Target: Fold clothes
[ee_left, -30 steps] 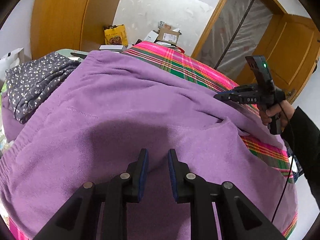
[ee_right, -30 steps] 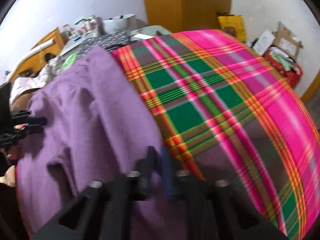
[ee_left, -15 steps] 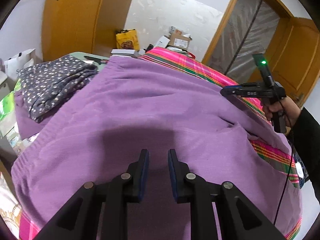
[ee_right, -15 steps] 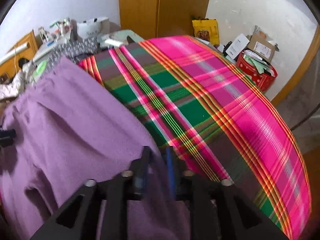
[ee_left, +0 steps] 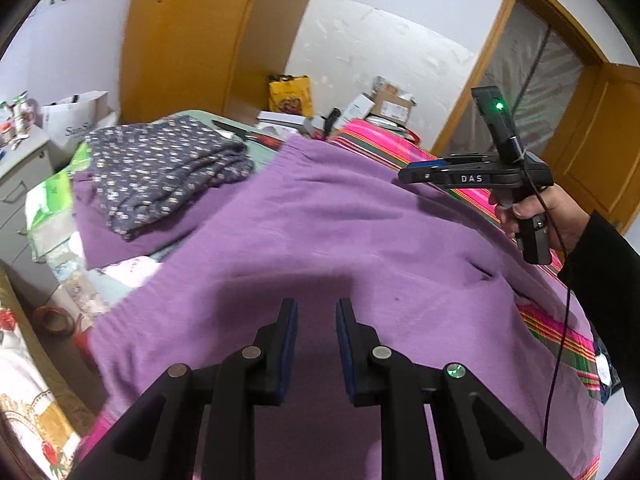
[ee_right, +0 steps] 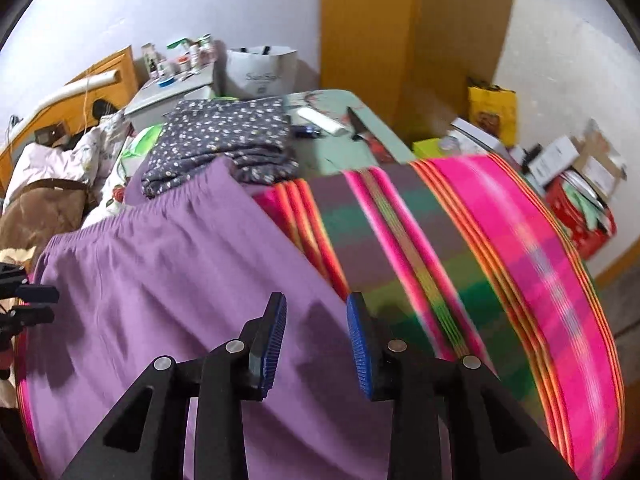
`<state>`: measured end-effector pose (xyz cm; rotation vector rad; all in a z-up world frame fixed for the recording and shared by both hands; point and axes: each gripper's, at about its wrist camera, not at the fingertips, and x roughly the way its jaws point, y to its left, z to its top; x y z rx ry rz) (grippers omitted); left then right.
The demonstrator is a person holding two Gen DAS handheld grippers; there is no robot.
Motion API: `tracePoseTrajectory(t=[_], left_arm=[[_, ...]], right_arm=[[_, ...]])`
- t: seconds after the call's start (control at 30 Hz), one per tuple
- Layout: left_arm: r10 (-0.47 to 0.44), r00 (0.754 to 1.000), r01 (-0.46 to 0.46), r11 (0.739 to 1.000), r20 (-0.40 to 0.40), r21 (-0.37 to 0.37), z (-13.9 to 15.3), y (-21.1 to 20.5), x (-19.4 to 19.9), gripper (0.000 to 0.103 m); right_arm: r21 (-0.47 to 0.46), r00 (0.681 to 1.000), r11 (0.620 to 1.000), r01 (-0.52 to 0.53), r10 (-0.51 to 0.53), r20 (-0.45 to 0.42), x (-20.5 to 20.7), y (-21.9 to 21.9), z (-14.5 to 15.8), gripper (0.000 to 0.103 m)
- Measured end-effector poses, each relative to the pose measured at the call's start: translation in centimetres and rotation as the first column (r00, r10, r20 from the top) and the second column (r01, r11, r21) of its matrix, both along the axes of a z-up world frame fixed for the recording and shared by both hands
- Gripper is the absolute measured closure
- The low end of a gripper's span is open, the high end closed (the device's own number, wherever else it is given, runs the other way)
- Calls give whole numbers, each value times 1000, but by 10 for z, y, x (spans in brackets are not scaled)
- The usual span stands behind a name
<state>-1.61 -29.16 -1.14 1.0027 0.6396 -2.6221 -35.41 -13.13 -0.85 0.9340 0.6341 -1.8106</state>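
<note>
Both pairs of jaws stand apart, empty: left gripper (ee_left: 313, 322) and right gripper (ee_right: 316, 320) hover over the purple garment (ee_left: 340, 248), spread flat on the plaid-covered surface (ee_right: 500, 248). A careless grab could bunch the fleece and skew the fold.

Purple garment (ee_left: 320, 240), plain, spread over a plaid blanket (ee_right: 500, 248) of pink, green, orange and grey-brown stripes. Folded dark grey-blue cloth (ee_left: 160, 168) with small white specks. Blue pads (ee_right: 274, 336) on black gripper fingers.
</note>
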Motion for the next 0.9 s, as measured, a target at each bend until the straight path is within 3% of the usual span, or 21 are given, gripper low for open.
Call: tracePoseTrajectory(t=[0.17, 0.2, 0.23, 0.43, 0.57, 0.63, 0.67, 0.7, 0.8, 0.9], left_arm=[[51, 999, -51, 999, 9, 6, -3, -19, 11, 83], [55, 998, -55, 998, 11, 9, -5, -21, 11, 83], [58, 998, -58, 998, 12, 11, -7, -23, 12, 83], [64, 998, -64, 998, 8, 4, -11, -34, 5, 83], [76, 997, -76, 997, -2, 29, -13, -43, 4, 83], [74, 997, -73, 997, -8, 28, -13, -42, 8, 83], [72, 997, -71, 997, -7, 32, -15, -41, 9, 83], [70, 998, -70, 997, -6, 37, -16, -40, 9, 83], [67, 998, -67, 997, -6, 41, -16, -38, 11, 83], [74, 997, -74, 997, -12, 36, -14, -39, 16, 83]], right_arm=[[29, 999, 999, -34, 33, 34, -3, -40, -12, 70], [45, 999, 998, -34, 32, 36, -3, -45, -15, 79], [64, 999, 997, -31, 29, 31, -3, -49, -18, 100], [38, 996, 996, 78, -76, -48, -23, -50, -8, 101], [31, 993, 993, 115, -115, -9, -37, -51, -8, 95], [27, 996, 996, 84, -85, 24, -35, -53, -7, 87], [15, 997, 998, 68, -69, 30, -33, -55, -5, 73], [-2, 998, 999, 53, -53, 32, -30, -57, -3, 68], [-56, 999, 998, 14, -12, 42, -23, -66, 5, 68], [-31, 999, 999, -26, 27, 24, -15, -84, -1, 68]])
